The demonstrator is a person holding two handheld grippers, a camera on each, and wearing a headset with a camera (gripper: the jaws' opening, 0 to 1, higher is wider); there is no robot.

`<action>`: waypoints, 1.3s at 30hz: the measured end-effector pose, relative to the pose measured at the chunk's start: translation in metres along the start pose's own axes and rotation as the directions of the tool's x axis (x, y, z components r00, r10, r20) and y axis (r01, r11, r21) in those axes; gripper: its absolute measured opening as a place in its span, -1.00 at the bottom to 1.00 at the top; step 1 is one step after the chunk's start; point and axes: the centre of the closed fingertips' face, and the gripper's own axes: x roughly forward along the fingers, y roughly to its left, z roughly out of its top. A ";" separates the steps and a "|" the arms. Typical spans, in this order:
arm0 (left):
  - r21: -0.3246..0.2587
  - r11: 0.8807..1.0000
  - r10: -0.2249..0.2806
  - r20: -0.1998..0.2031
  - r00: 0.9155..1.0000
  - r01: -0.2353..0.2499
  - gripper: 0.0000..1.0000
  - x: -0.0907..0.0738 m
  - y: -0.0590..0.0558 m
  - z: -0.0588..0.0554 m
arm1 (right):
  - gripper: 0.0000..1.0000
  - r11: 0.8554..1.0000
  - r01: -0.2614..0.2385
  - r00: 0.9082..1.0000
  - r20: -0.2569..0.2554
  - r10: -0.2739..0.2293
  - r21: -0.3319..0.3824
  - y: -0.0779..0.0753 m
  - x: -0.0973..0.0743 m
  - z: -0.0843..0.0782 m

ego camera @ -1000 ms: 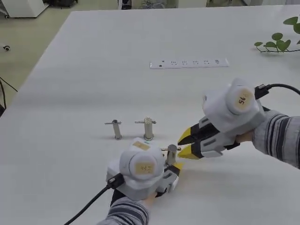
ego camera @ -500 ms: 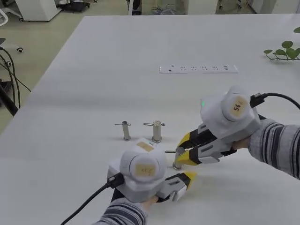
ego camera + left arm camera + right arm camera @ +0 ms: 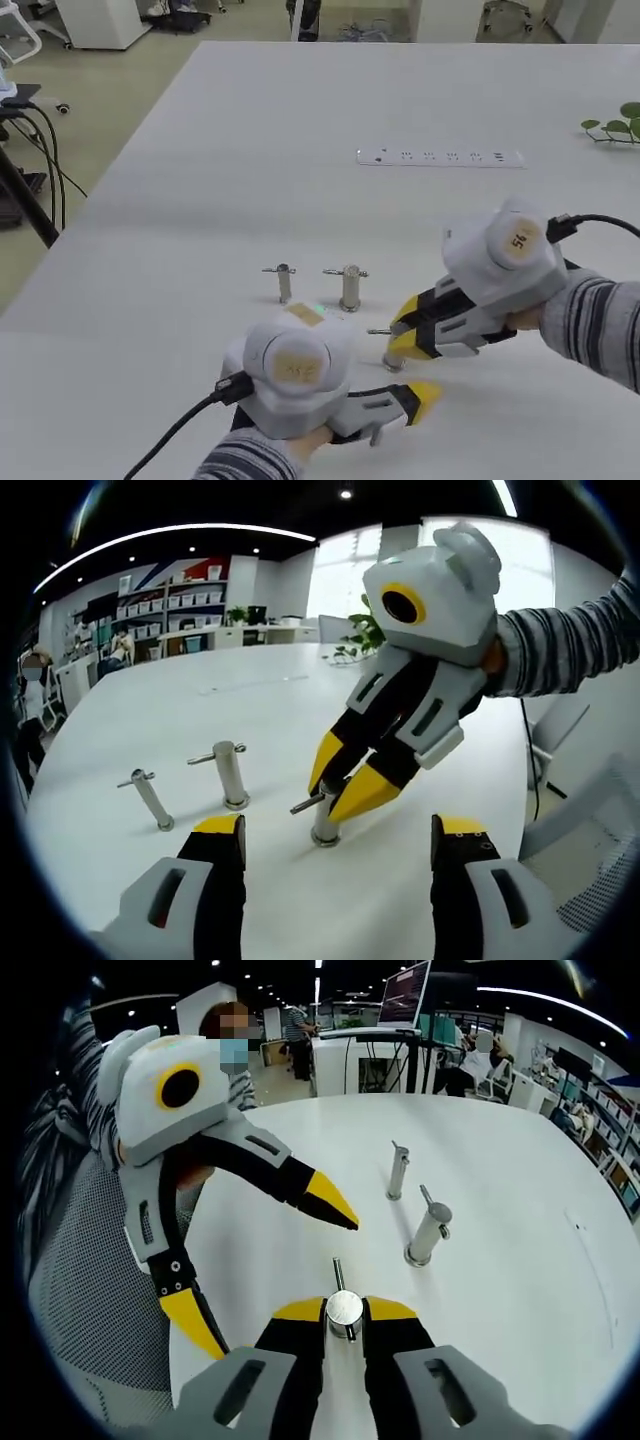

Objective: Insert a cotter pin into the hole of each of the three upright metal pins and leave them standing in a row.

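R tongs clamped on nearest metal pin, cotter pin sticking out its side, L tongs apart, just short of that pin, middle pin & end pin upright beyond it on tabletop, each w/ cotter pin.

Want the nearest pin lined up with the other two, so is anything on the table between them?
Nothing visible does: only bare table lies between the nearest pin, gripped by the right claw, and the middle pin and the end pin.
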 end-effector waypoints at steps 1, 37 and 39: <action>0.006 1.000 0.004 0.003 1.000 -0.004 0.52 -0.002 0.001 0.001 | -0.83 1.000 0.001 1.000 0.000 -0.001 0.003 0.000 0.000 0.000; 0.002 0.991 0.130 0.075 0.989 -0.130 0.81 -0.060 0.062 0.015 | -0.83 0.998 0.068 0.996 -0.051 -0.067 0.017 -0.055 -0.021 -0.002; -0.005 0.991 0.132 0.082 0.988 -0.132 0.81 -0.061 0.063 0.016 | -0.83 0.998 0.065 0.996 -0.060 -0.064 0.015 -0.057 -0.019 -0.003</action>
